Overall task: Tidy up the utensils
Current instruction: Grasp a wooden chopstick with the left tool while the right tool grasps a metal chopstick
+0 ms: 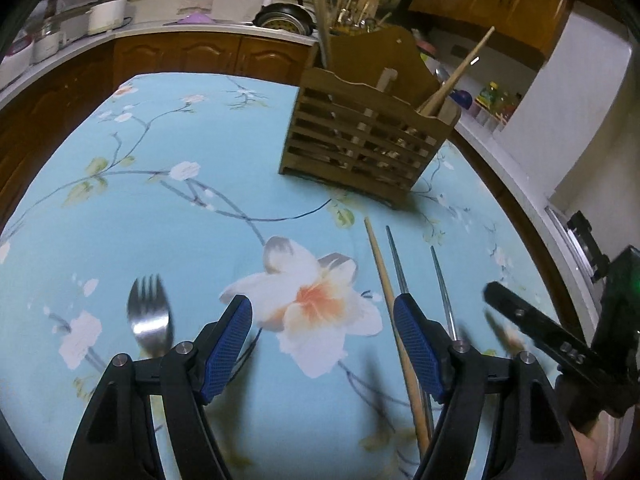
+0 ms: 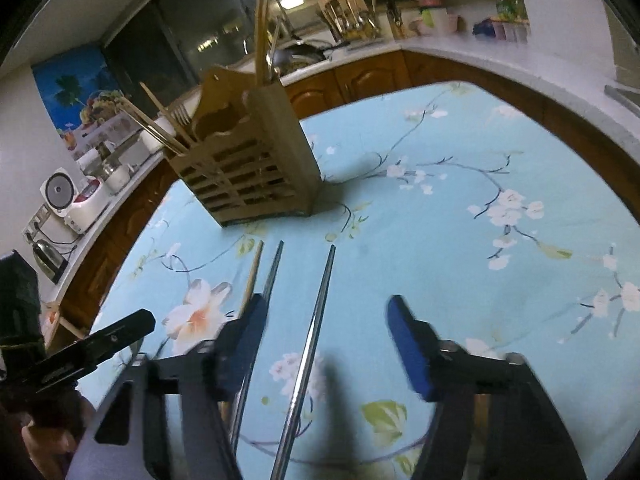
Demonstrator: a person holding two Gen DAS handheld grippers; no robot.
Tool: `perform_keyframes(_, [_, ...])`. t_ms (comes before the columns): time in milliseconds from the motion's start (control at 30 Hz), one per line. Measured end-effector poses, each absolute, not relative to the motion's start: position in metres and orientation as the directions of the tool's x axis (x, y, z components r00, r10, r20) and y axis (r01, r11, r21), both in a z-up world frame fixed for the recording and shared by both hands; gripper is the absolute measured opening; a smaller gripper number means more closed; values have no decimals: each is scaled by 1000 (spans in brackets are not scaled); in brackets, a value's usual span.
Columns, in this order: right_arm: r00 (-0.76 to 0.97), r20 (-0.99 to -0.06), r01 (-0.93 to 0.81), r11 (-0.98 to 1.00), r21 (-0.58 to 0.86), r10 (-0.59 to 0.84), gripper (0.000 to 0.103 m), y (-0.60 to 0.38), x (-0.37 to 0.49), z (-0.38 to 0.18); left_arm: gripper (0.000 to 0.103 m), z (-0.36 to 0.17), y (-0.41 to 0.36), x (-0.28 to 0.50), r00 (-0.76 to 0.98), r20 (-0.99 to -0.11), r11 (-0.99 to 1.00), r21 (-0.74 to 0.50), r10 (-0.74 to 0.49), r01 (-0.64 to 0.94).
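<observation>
A slatted wooden utensil holder [image 1: 360, 140] stands on the blue floral tablecloth [image 1: 160, 208], with chopsticks and a fork upright in it [image 2: 252, 168]. On the cloth in front lie a wooden chopstick [image 1: 390, 296] and two metal chopsticks [image 1: 396, 256] [image 1: 442, 280]. A steel fork [image 1: 150, 312] lies just left of my left gripper [image 1: 321, 308], which is open over a printed flower with nothing between its fingers. My right gripper [image 2: 328, 304] is open low over the cloth. One metal chopstick [image 2: 316, 328] runs between its pads without touching them; the other [image 2: 274, 268] lies under its left finger.
Wooden cabinets and a white counter [image 1: 200, 28] curve around the table's far side, carrying a rice cooker [image 2: 86, 204], a kettle [image 2: 48, 260], pots and jars. A sink with a pan [image 1: 286, 18] is behind the holder. Bare cloth spreads to the right in the right wrist view.
</observation>
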State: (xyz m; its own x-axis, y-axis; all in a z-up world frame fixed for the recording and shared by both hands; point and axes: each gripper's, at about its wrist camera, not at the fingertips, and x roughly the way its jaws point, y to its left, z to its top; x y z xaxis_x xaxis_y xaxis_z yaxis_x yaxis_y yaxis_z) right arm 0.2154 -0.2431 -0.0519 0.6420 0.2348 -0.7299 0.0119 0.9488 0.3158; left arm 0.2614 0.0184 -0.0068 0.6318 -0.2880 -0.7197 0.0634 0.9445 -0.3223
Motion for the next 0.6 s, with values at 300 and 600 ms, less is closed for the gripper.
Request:
perform_keyframes(300, [541,-811,-25,968,249,222,33,-228,262,-73,64,-16,0,307,589,-754,949,-307,-291,75])
perform_keyframes(600, [528,-836,-56,988,141,149,6,-240,265,-77,48,-35,-34,361,534,-790,953,-267,-301,143])
